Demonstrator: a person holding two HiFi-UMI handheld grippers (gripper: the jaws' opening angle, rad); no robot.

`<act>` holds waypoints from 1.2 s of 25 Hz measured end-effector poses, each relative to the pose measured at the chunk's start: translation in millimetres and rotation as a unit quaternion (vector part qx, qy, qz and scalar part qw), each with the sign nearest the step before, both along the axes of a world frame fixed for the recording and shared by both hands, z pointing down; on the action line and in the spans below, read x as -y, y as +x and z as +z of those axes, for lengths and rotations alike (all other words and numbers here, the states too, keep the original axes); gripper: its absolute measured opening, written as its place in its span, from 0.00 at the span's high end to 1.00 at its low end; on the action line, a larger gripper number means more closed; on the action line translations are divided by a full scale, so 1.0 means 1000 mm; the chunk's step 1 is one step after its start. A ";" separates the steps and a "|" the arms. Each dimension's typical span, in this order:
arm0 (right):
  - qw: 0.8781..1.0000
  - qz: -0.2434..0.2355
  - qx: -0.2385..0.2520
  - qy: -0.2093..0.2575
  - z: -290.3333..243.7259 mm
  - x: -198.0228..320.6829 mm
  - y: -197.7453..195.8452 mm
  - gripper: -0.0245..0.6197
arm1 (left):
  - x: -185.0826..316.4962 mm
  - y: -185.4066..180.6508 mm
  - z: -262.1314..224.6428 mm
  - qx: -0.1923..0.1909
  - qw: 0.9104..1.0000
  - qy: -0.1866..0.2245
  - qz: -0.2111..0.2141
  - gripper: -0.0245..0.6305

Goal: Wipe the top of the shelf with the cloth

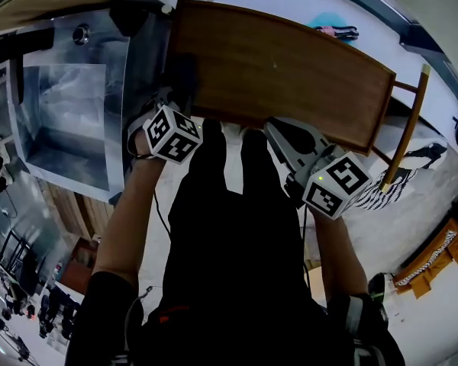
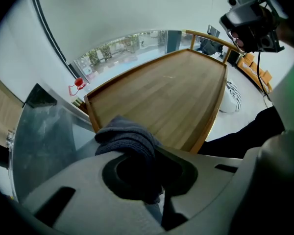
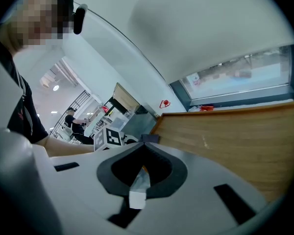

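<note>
Gripping dark grey cloth (image 2: 127,133) in left gripper (image 2: 154,155), with wooden shelf top (image 2: 161,97) stretching lengthwise ahead and rightward, nearer than closed, empty right gripper (image 3: 143,146).

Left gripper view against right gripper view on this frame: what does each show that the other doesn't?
Only the left gripper view: the dark grey cloth plainly bunched between the fingers of the left gripper, at the near edge of the shelf top, and a striped fabric on the floor past the shelf's end.
Only the right gripper view: the right gripper, fingers together with nothing between them, and the left gripper's marker cube seen from the side.
Both: the wooden shelf top.
</note>
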State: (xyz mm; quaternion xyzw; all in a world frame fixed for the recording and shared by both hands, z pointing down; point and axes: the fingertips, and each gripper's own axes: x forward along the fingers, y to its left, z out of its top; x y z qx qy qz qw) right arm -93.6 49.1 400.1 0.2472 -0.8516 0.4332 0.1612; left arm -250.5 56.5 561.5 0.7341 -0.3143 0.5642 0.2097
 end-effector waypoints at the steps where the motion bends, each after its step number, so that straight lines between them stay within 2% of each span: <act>1: 1.000 0.002 0.001 0.000 0.000 0.000 0.002 0.95 | 0.000 0.003 0.001 0.000 1.000 -0.001 0.001 0.89; 10: 1.000 0.017 0.004 -0.001 -0.001 -0.002 0.024 0.95 | 0.000 0.029 0.005 -0.007 1.000 -0.009 0.018 0.89; 30: 0.998 0.056 0.001 0.008 -0.004 -0.013 0.089 0.95 | -0.004 0.115 0.006 -0.046 0.997 -0.022 0.052 0.89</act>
